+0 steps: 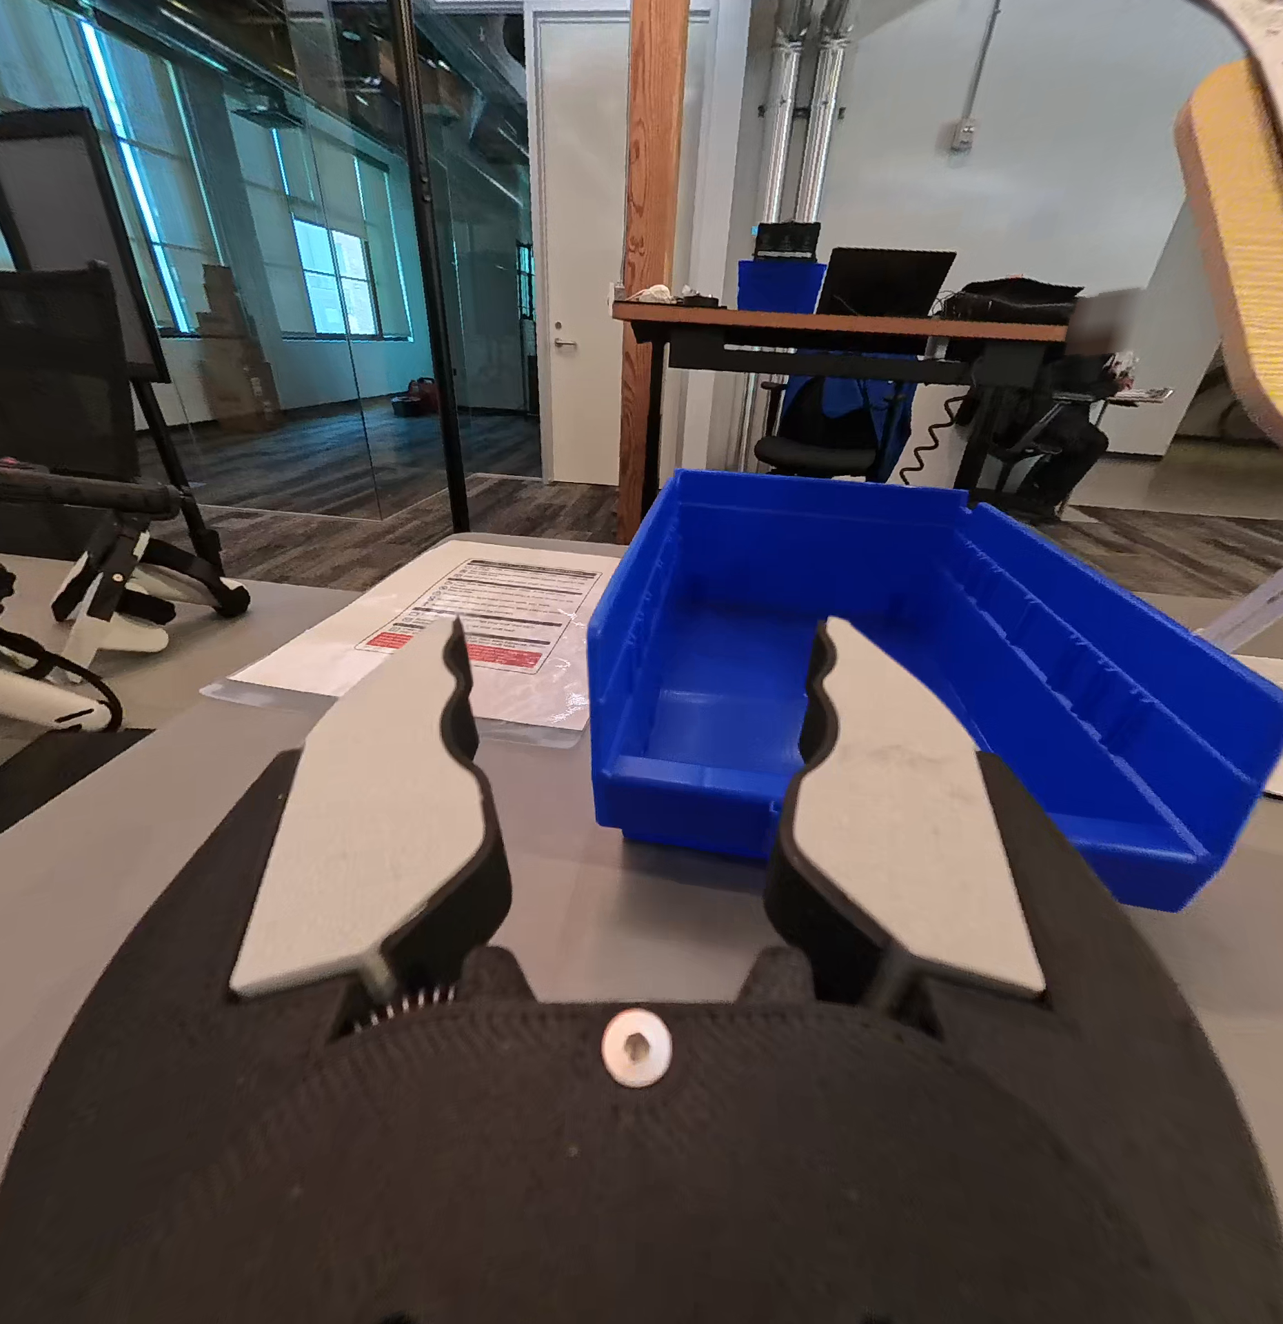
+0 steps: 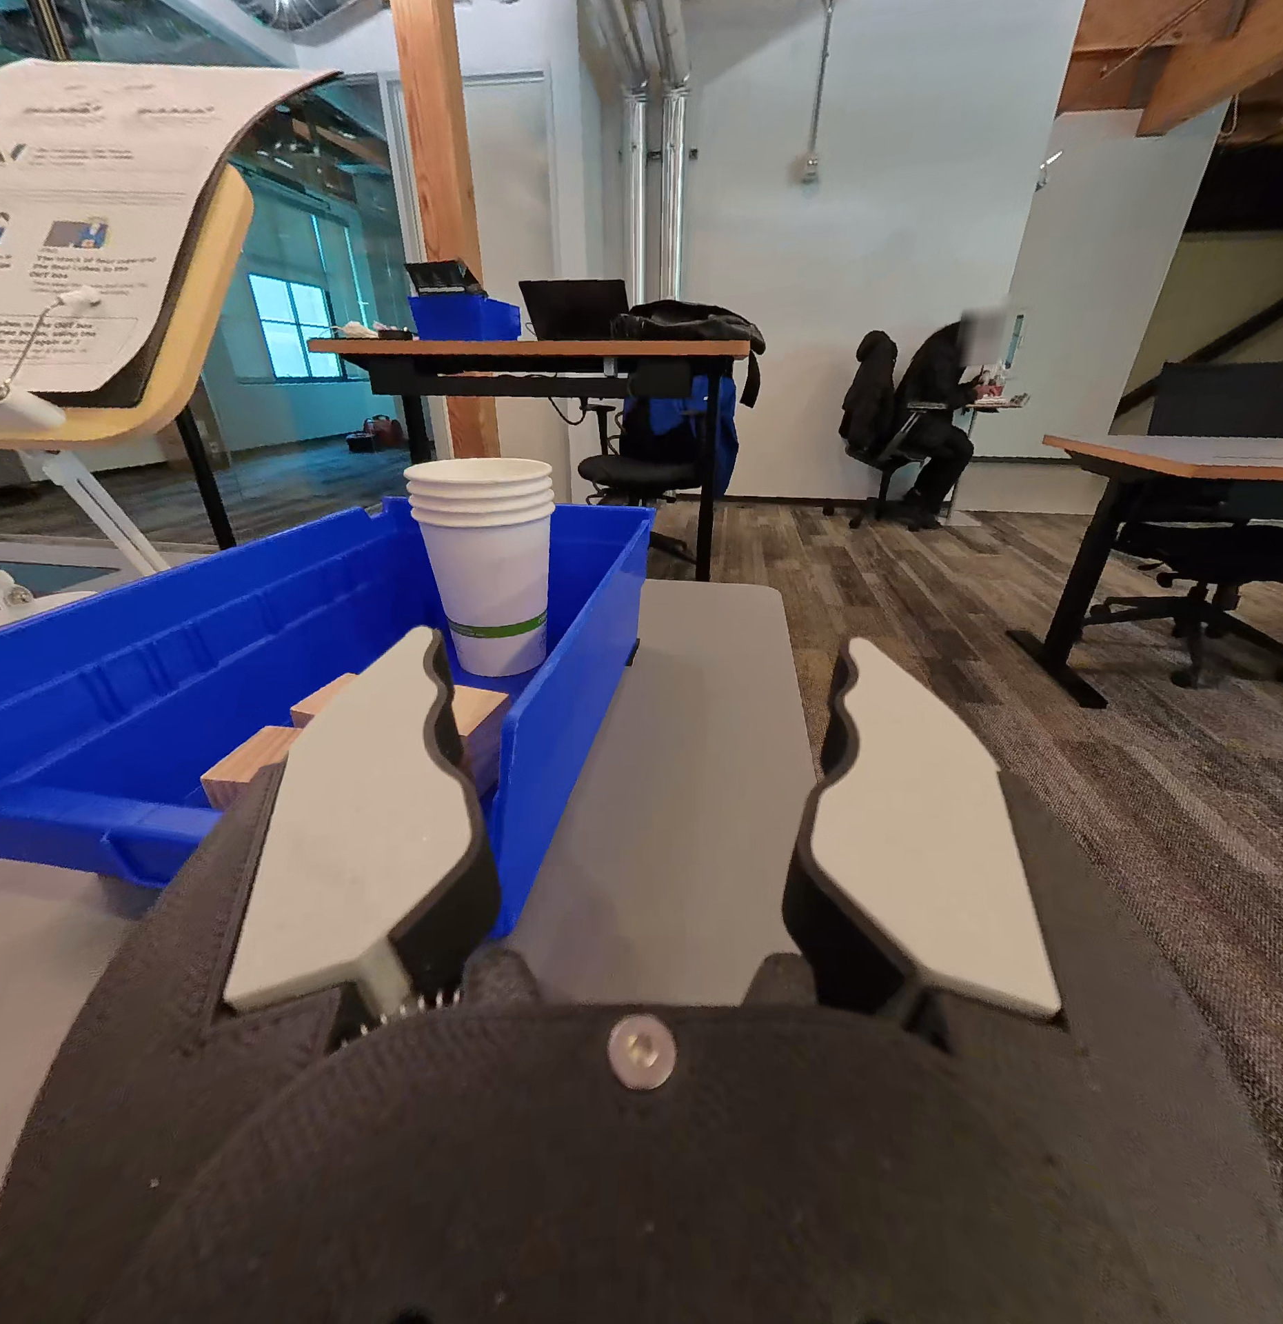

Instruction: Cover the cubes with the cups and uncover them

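In the right wrist view a stack of white paper cups (image 2: 486,566) stands upright at the far end of a blue bin (image 2: 574,723). Wooden cubes (image 2: 244,770) lie in the bin in front of the stack, partly hidden by my left finger. My right gripper (image 2: 638,680) is open and empty, above the grey table just right of the bin's wall. In the left wrist view a blue bin (image 1: 1097,688) with nothing visible in it sits on the table. My left gripper (image 1: 642,663) is open and empty, just in front of that bin's near left corner.
A laminated printed sheet (image 1: 438,637) lies on the table left of the bin. A tilted board with a printed page (image 2: 101,236) stands on a white arm at the left. The table's right edge (image 2: 796,688) drops to the carpet. Desks, chairs and a seated person are behind.
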`<state>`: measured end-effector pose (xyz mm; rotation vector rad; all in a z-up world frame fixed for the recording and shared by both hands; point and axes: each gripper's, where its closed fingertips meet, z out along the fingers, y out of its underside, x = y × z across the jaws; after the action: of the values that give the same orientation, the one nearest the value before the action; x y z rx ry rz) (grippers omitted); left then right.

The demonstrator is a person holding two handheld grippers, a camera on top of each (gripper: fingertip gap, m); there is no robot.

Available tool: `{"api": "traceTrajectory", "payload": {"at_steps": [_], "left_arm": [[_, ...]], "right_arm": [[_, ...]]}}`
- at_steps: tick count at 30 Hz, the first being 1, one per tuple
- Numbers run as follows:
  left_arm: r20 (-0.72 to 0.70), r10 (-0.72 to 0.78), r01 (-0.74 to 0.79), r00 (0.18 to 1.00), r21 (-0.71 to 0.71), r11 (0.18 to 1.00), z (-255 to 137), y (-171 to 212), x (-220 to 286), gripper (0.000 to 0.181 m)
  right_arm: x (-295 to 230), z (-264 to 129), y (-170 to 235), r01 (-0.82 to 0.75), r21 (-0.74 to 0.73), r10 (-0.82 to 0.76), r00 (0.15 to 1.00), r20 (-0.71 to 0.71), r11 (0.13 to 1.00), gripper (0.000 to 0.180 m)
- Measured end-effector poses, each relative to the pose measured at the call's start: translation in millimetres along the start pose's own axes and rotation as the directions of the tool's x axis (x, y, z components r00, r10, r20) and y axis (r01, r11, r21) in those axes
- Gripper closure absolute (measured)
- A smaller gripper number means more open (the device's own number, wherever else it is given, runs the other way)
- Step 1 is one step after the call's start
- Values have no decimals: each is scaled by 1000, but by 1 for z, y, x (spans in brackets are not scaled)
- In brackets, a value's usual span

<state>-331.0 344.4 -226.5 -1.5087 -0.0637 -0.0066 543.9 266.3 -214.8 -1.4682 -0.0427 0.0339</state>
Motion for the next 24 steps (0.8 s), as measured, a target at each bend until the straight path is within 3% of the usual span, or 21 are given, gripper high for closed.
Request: {"api": "traceTrajectory", "payload": {"at_steps": [4,9,15,24], "left_arm": [[-35,12,-13,999,-12,1000,0,3,6,101],[-41,25,-27,999,-35,999,12,10,5,92],[-74,52,-57,996,-56,997,27,13,9,97],[-172,29,-50,985,-118,992,48,22,26,97]], "right_arm": [[-4,0,1,-11,-6,11,1000,26,1000,84],[-18,8,8,-12,-41,16,996,86,999,83],[-35,20,14,-37,-64,46,989,141,997,84],[-37,40,29,-7,-156,24,994,109,988,102]]}}
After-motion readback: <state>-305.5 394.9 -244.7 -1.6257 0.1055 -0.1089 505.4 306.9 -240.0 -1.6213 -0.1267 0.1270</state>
